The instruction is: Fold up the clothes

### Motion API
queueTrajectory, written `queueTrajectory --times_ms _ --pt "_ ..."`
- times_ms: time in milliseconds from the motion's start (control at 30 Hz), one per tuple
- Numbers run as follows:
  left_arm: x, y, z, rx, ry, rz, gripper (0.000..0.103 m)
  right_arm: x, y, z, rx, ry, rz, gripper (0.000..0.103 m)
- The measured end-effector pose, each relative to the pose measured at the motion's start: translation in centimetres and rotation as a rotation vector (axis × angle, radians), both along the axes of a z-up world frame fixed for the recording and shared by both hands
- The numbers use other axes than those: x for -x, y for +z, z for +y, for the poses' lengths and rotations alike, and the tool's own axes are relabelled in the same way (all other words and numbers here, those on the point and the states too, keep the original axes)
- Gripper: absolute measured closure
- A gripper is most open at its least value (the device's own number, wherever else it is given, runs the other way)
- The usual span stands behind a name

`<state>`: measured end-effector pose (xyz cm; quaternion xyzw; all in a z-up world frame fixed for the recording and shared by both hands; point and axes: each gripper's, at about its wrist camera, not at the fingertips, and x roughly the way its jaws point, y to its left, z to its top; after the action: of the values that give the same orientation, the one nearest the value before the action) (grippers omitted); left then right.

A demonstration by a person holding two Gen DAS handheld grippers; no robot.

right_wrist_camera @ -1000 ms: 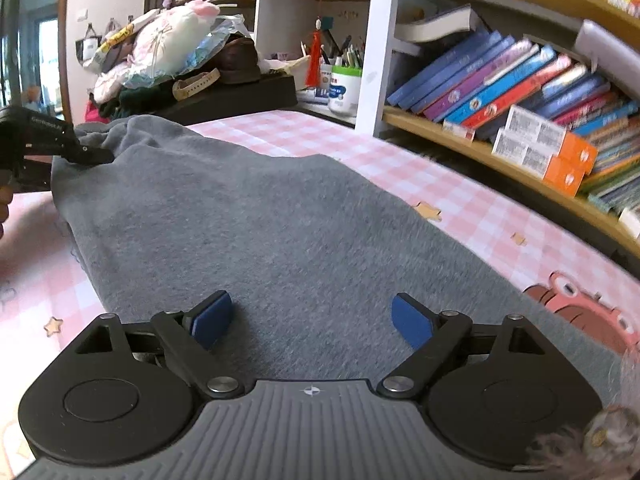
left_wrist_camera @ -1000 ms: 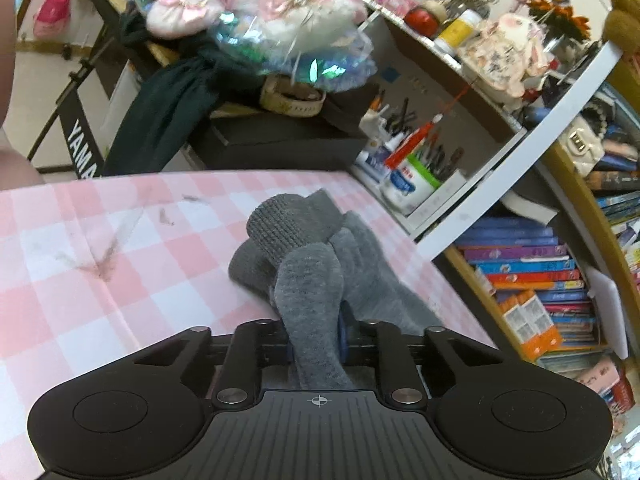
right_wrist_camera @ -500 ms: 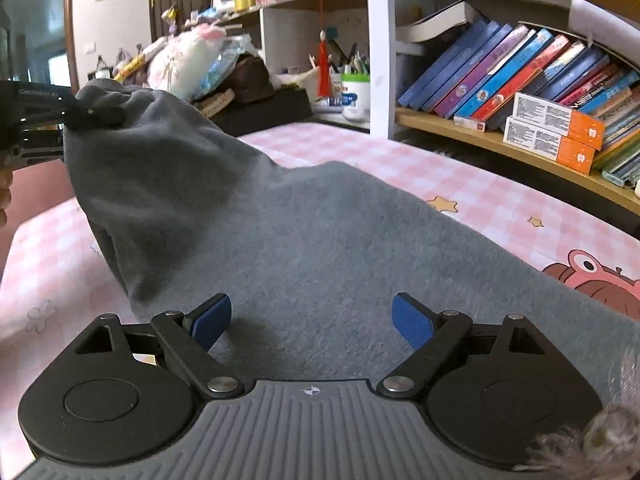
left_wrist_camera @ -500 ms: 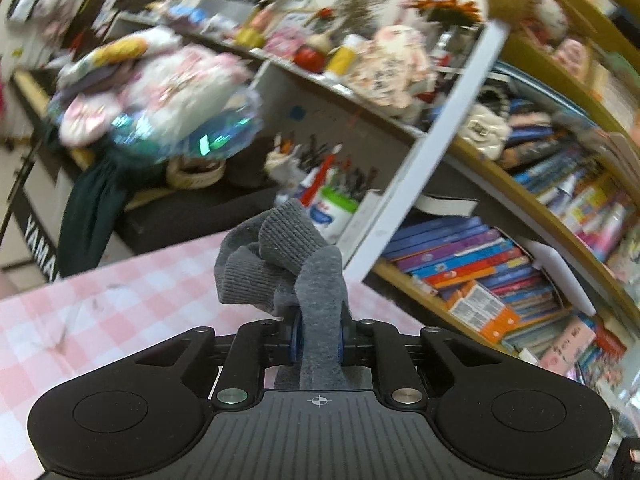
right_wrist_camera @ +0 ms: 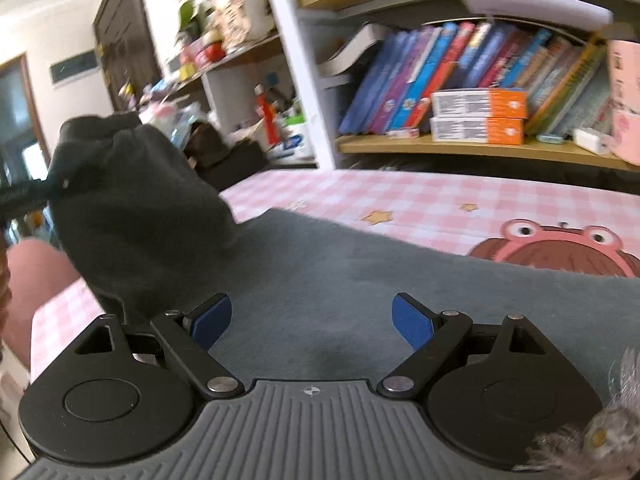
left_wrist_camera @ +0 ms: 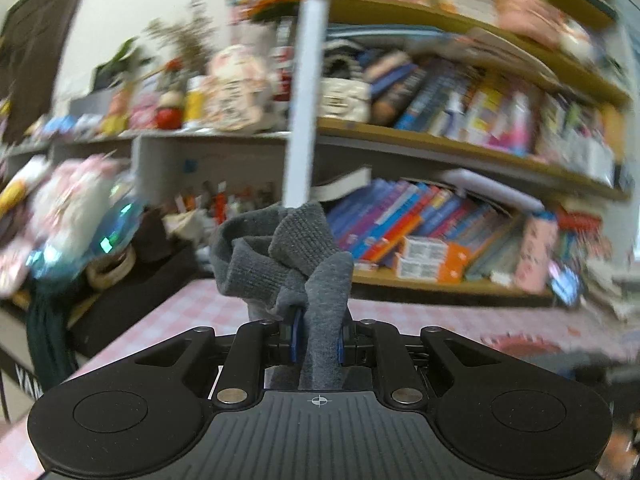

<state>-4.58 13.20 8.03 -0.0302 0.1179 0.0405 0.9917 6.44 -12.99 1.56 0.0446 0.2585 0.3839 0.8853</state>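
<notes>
Left wrist view: the left gripper (left_wrist_camera: 318, 338) is pressed together on a bunched fold of the grey garment (left_wrist_camera: 296, 264). The fabric passes between the blue pads (left_wrist_camera: 295, 336) and rises in a knot of ribbed folds just beyond the fingertips, lifted off the worktop (left_wrist_camera: 188, 312). The worktop carries a pink-and-white checked cloth. Beyond it stands a bookshelf (left_wrist_camera: 460, 280) with rows of books (left_wrist_camera: 392, 220) to the right of a white upright post (left_wrist_camera: 304, 100). At far left a pile of soft toys (left_wrist_camera: 68, 208) rests on a dark case. This view is blurred, so finer detail cannot be read.

Right wrist view: the right gripper (right_wrist_camera: 312, 322) is spread wide; both blue pads (right_wrist_camera: 412, 326) are apart, with nothing between them. It hangs just above the flat part of the grey garment (right_wrist_camera: 360, 280), which lies spread on the worktop (right_wrist_camera: 400, 196) directly ahead. Whether the pads touch the fabric cannot be told. At left, one end of the garment is raised in a dark hanging drape (right_wrist_camera: 132, 200), its top held by the left gripper (right_wrist_camera: 36, 192), which enters from the left edge. At right, a cartoon frog print (right_wrist_camera: 560, 240) on the checked cloth shows just past the garment's far edge. Farther back, the bookshelf (right_wrist_camera: 460, 148) holds two orange-and-white boxes (right_wrist_camera: 476, 116) in front of upright books (right_wrist_camera: 440, 72).
</notes>
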Motion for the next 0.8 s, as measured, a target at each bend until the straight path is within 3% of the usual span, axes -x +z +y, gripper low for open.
queueTrajectory --times_ms 200,367,467,500,533,600,700,800 --pt "-1.1 -1.3 -5.3 -0.161 -0.145 0.091 0.084 -0.8 1.0 -2.3 -0.073 -0.081 -0.012 0.016" --pt "-2.3 -4.9 -10.0 -0.214 -0.287 0.241 0.068 -1.3 1.3 -3.3 -0.134 -0.104 0.004 0.016" --pt "-2.6 -7.5 -12.7 -0.313 -0.287 0.305 0.062 -1.5 1.2 -3.3 -0.147 -0.09 0.027 0.016" --pt "-2.4 -7.9 -13.3 -0.342 -0.287 0.303 0.048 -1.5 1.1 -3.3 -0.149 -0.082 0.039 0.016" --pt "-2.1 -7.9 -13.6 -0.346 -0.305 0.294 0.033 -1.6 1.0 -3.2 -0.152 -0.074 0.05 0.016" --pt "-1.4 -7.4 -13.7 -0.312 -0.36 0.281 0.026 -1.7 0.8 -3.1 -0.157 -0.056 0.073 0.016" --pt "-0.1 -6.0 -12.8 -0.277 -0.418 0.241 0.026 -2.2 0.3 -3.0 -0.192 -0.007 0.15 0.017" --pt "1.4 -4.3 -10.2 -0.216 -0.402 0.182 0.026 -2.7 -0.1 -2.7 -0.228 0.043 0.241 0.017"
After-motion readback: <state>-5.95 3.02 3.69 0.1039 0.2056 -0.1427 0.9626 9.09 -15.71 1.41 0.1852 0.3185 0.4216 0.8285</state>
